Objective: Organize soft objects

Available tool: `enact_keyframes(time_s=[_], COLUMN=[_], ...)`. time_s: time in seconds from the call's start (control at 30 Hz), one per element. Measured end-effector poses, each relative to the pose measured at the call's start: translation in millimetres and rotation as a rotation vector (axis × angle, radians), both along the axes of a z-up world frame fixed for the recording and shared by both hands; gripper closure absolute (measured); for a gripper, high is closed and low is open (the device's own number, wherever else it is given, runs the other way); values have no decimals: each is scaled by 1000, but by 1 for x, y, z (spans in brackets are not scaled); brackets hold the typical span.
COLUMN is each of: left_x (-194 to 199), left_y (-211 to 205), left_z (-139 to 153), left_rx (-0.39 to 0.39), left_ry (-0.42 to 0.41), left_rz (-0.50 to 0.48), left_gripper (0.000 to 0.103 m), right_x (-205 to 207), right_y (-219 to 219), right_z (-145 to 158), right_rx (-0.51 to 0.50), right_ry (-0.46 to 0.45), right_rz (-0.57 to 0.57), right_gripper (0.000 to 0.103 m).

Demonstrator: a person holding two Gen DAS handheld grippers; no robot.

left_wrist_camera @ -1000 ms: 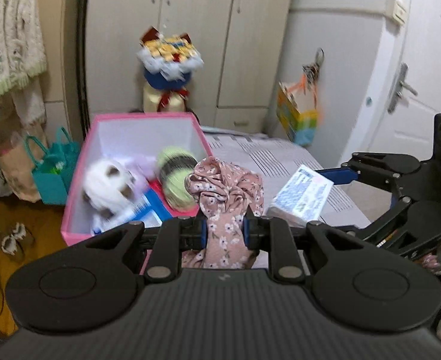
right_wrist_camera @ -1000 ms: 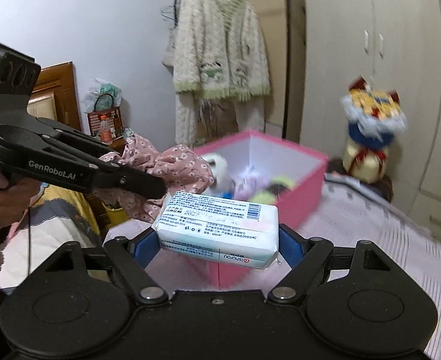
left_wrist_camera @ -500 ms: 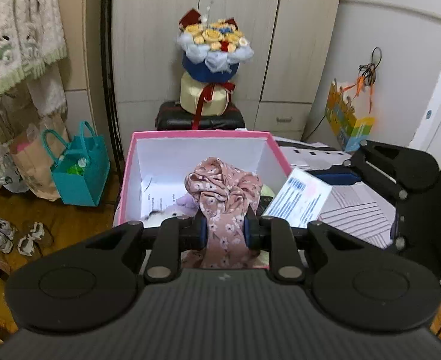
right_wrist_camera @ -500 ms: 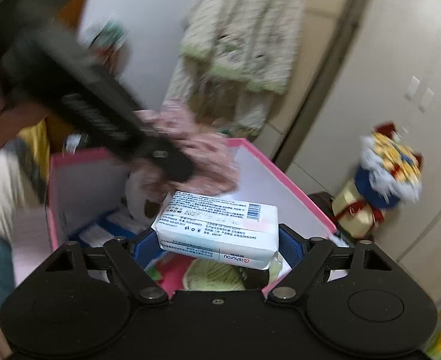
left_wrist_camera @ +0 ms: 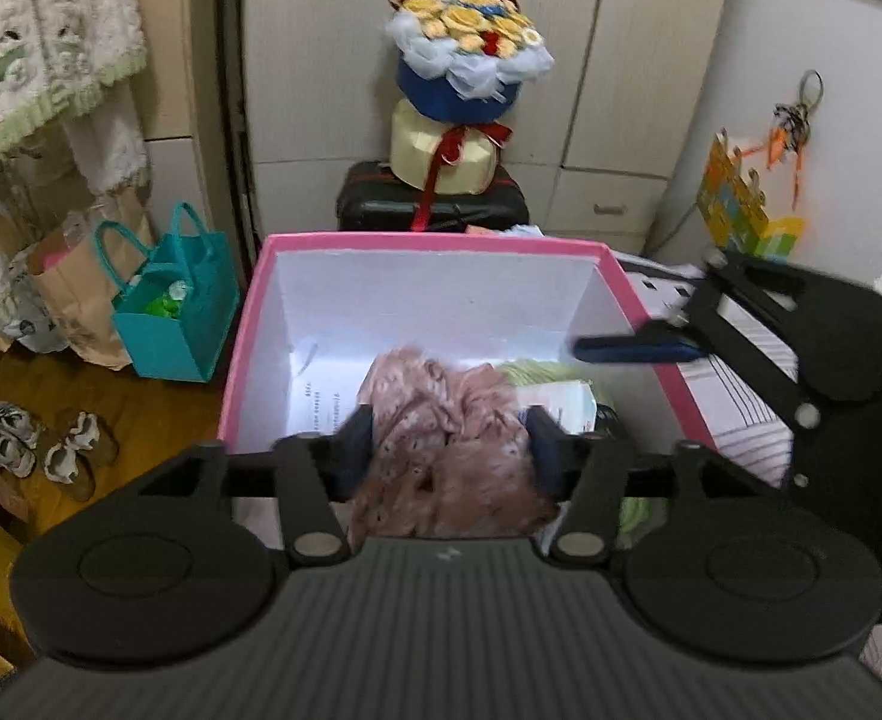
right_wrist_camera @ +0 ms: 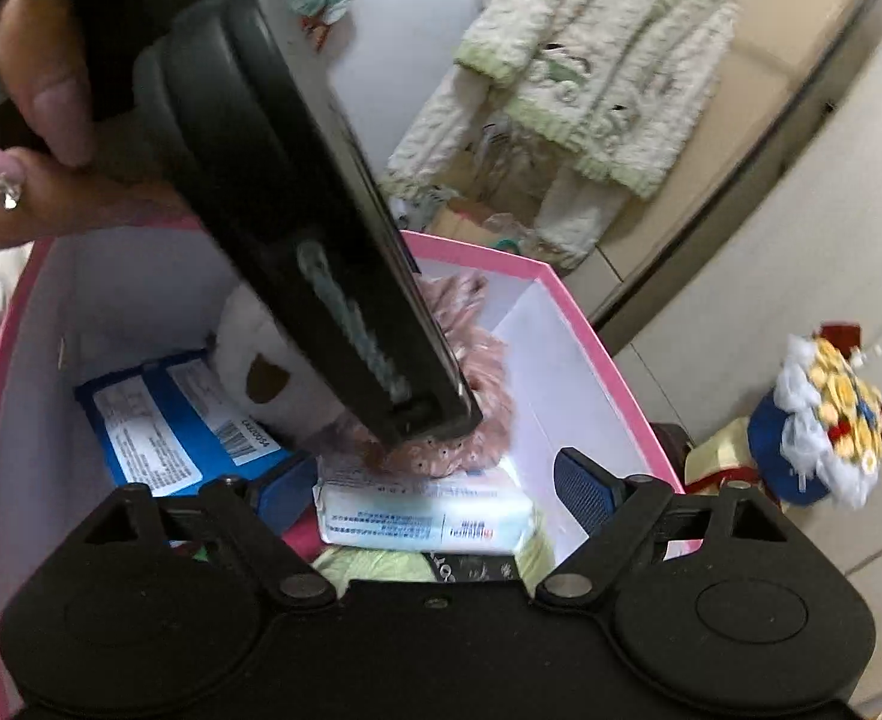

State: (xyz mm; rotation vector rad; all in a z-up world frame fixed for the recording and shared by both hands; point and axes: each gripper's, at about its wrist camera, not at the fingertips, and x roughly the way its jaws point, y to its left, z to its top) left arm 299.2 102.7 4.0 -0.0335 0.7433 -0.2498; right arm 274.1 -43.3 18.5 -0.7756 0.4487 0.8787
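Observation:
A pink box (left_wrist_camera: 441,243) with white inner walls stands below both grippers; it also shows in the right wrist view (right_wrist_camera: 585,324). My left gripper (left_wrist_camera: 450,450) is open over the box, with the pink floral cloth (left_wrist_camera: 441,420) loose between its spread fingers. My right gripper (right_wrist_camera: 435,489) is open above the box; the white tissue pack (right_wrist_camera: 423,516) lies below it on green yarn (right_wrist_camera: 375,564), partly under the cloth (right_wrist_camera: 483,360). A white plush toy (right_wrist_camera: 255,360) and a blue pack (right_wrist_camera: 165,420) lie in the box.
A bouquet (left_wrist_camera: 465,66) on a black case (left_wrist_camera: 429,204) stands behind the box. A teal bag (left_wrist_camera: 171,312) and shoes (left_wrist_camera: 39,444) are on the floor to the left. A striped bed (left_wrist_camera: 741,396) is on the right. A knit cardigan (right_wrist_camera: 591,60) hangs on the wall.
Both grippers moved over the box and opened. The floral cloth and the tissue pack have dropped from the fingers into the box.

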Motion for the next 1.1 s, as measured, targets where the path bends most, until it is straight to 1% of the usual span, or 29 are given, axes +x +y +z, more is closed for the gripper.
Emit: enact_keyframes(time_s=[0.13, 0.23, 0.33, 0.43, 0.5, 0.6, 0.67, 0.73, 0.8, 0.9, 0.97, 1.0, 1.03, 1.1], left_x=[-17, -35, -51, -64, -74, -91, -103, -114, -124, -135, -140, -142, -145, -154], left_y=[7, 9, 10, 5, 3, -1, -4, -8, -11, -17, -22, -24, -25, -27], left_z=[7, 11, 12, 15, 18, 25, 31, 37, 43, 49, 51, 52, 54, 55], left_rx=[-10, -14, -26, -9, 3, 15, 25, 37, 48, 78, 100, 109, 118, 126], left_ry=[-53, -86, -95, -106, -119, -139, -158, -176, -189, -180, -149, -133, -123, -151], left_rz=[5, -1, -8, -14, -17, -24, -31, -30, -22, 3, 45, 63, 72, 65], left_gripper=[37, 33, 29, 27, 25, 21, 16, 7, 4, 2, 0, 0, 0, 0], right_x=[-19, -37, -52, -61, -66, -71, -78, -87, -96, -107, -113, -117, -120, -124], right_y=[-20, -43, -61, -74, -81, -85, -90, -98, -107, -117, -126, -129, -133, -140], right_z=[8, 22, 28, 26, 26, 26, 30, 33, 38, 42, 45, 45, 46, 46], right_rx=[135, 306, 449, 543, 573, 575, 584, 604, 621, 632, 649, 659, 667, 670], right_ry=[8, 70, 120, 167, 189, 181, 180, 184, 183, 172, 164, 165, 168, 168], right_rz=[-86, -176, -278, -358, -397, -429, -448, -467, -482, -514, -548, -565, -592, -646], right_gripper=[14, 14, 13, 13, 13, 13, 13, 13, 13, 13, 12, 7, 5, 2])
